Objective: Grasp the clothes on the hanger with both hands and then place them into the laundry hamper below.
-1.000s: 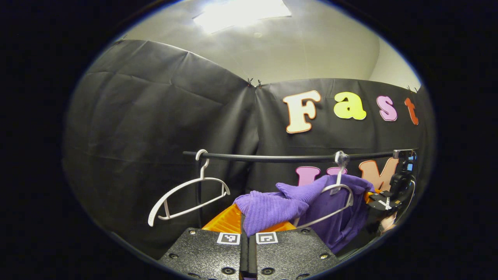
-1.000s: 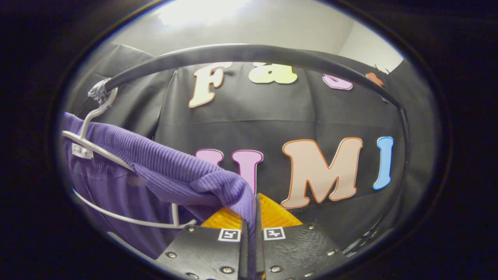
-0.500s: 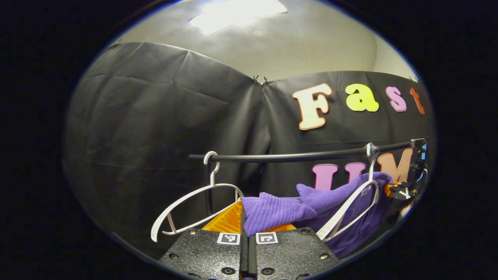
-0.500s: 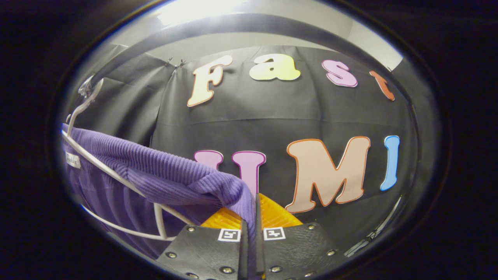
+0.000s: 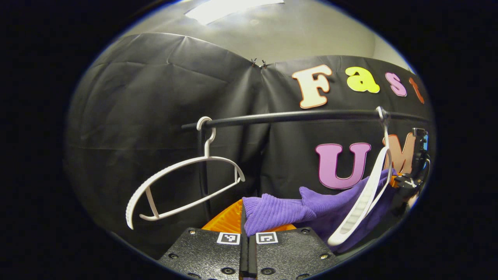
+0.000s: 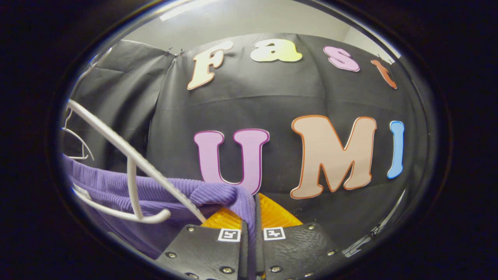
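Both grippers pinch the purple garment (image 5: pixel 272 212), the left gripper (image 5: pixel 248 229) at one end, the right gripper (image 6: pixel 249 223) at the other. It hangs below the black rail (image 5: pixel 295 115), beside a tilted white hanger (image 5: pixel 363 200). An empty hanger (image 5: pixel 183 186) hangs at the rail's left end.

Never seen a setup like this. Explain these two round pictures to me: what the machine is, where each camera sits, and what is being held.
There is no robot arm: a person holds a two-finger gripper in each hand, and a fisheye camera rides on each, looking along its fingers. In the left gripper view, the left gripper is shut on one end of a purple garment. In the right gripper view, the right gripper is shut on the other end. A black rail carries two white hangers: a bare hanger and a tilted hanger lying against the garment. The far gripper in the left gripper view is the right one.
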`<action>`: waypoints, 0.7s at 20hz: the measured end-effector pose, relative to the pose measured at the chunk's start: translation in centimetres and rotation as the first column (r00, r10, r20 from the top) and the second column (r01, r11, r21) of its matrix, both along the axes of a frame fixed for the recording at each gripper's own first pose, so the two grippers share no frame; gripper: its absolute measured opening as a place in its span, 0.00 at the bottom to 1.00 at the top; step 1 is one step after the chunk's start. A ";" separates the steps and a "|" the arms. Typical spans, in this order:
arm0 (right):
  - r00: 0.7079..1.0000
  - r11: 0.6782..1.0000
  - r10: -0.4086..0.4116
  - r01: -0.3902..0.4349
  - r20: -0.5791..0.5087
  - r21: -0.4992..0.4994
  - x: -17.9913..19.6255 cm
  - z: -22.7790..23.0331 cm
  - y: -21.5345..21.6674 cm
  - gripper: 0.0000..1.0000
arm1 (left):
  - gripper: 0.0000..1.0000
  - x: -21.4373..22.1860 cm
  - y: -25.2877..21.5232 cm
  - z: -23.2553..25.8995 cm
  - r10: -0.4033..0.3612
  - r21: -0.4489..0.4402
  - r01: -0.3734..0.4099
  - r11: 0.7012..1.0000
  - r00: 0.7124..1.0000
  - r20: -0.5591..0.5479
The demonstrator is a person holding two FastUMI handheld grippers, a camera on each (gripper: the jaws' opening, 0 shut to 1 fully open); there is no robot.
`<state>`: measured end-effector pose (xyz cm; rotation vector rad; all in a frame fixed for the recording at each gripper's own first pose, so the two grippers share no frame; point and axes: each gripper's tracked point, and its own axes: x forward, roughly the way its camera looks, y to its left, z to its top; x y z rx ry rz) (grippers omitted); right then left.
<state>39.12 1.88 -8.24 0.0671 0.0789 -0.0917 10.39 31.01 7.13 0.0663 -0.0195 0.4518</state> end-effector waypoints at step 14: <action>0.993 0.997 0.065 -0.068 -0.098 -0.021 -7.0 -4.5 2.1 0.07 | 0.01 -0.7 -3.9 -7.4 -0.063 -0.004 0.063 0.998 0.993 -0.097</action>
